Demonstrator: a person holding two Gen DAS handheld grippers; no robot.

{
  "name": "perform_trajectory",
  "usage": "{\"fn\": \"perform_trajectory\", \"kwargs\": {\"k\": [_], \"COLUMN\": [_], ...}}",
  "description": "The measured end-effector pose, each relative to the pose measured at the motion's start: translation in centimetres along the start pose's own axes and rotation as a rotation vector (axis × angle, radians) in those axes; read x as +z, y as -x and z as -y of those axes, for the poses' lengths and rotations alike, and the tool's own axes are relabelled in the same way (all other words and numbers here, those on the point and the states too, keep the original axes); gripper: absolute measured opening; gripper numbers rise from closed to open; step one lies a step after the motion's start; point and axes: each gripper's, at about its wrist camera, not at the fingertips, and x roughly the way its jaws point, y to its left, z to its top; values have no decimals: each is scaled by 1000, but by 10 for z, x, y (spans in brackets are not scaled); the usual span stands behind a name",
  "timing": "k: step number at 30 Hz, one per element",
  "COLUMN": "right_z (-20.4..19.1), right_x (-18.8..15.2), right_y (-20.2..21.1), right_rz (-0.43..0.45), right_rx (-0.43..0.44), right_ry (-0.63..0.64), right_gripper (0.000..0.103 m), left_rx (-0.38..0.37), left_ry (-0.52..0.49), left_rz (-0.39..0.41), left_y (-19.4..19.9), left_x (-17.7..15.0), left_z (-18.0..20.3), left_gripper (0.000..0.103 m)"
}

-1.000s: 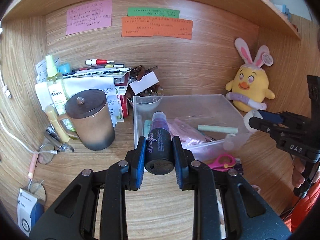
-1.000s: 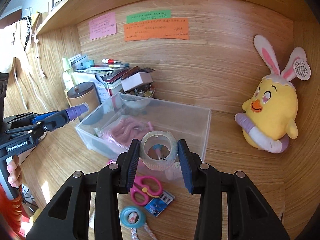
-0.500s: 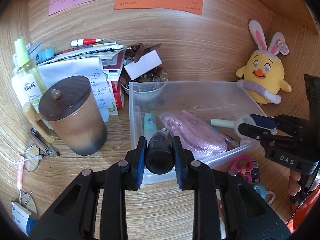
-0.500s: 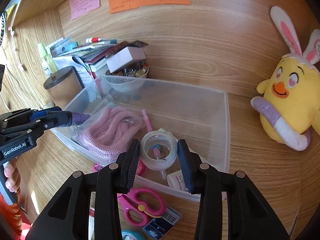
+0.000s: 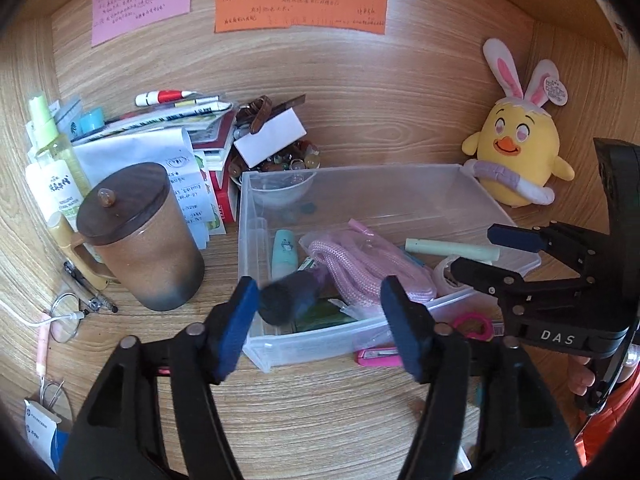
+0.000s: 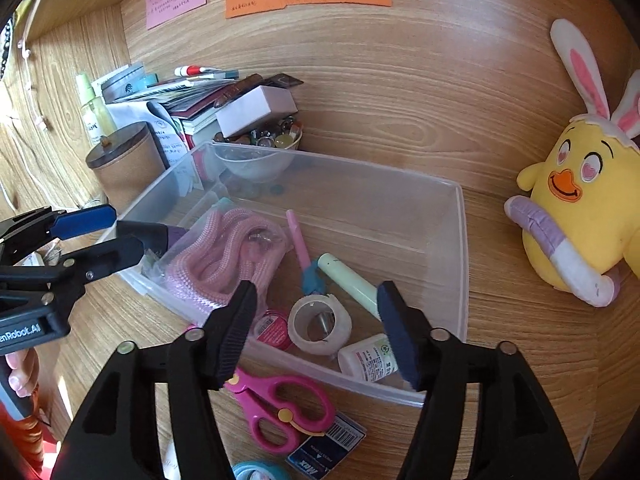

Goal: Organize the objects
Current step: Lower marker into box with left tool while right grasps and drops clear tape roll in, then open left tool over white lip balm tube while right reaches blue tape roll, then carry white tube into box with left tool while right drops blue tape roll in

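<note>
The dark bottle (image 5: 289, 295) with a purple cap lies tilted and blurred at the near left corner of the clear plastic bin (image 6: 460, 240), close to the left pad of the left gripper (image 5: 320, 312); whether it touches that pad cannot be told. The left jaws have just been opening and stand apart, with no grip on the bottle. The tape roll (image 6: 320, 325) rests on the bin floor near the front wall, between the spread jaws of the right gripper (image 6: 318, 326). These jaws have likewise just been opening, and the pads do not press on the roll. Inside the bin lie a pink rope (image 6: 224, 256) and a pale green tube (image 6: 352, 280). Pink scissors (image 6: 280, 408) lie on the counter (image 6: 520, 340) in front of the bin. A yellow plush chick (image 6: 580, 216) stands at the right. A lidded brown mug (image 5: 140, 236) stands left of the bin.
</note>
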Motion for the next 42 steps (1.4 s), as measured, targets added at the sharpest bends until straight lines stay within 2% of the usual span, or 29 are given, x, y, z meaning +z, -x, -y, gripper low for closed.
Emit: {"fn": "perform_trajectory", "kwargs": {"k": [3,5,8,15,22,24,26,29,33,35,39,42], "right_z": [-1,-2,0,7,8,6,3,0,-8,-13,-23,-29], "right_x": [-3,-7,-12,-36,-69,-81,-90,-102,-110,-112,-114,-115], "right_y": [10,19,31,57,62,60,58,53,46,42,34,28], "right_rz": [16,33,49,62,23,2,-14,-42,-64,-74,-101,-123], "right_rx": [-7,-18,-17,10,29,33,40,58,73,83,88,84], "right_ry": [9,18,21,0,-4,0,3,10,28,44,83,103], "right_gripper": [66,70,73,74,74,74,74,74,73,67,54,40], "left_rx": [-2,-7,0,-23,-101,-129,-139,-139,-129,-118,-102,-87], "left_ry": [-4,-7,-25,-71,-58,-45,-51,-53,-75,-93,-111,-109], "left_rz": [19,28,42,-22,-169,-199,-223,-243,-232,-223,-214,-202], "left_y": [12,18,27,25,3,-1,-4,-9,-7,-4,0,0], "left_x": [-2,-4,-12,-42,-76,-82,-87,-94,-100,-104,-107,-106], "left_z": [5,8,17,37,51,54,59,64,66,64,59,55], "left_gripper": [75,87,94,97,96,91,76,63,52,42,32,21]}}
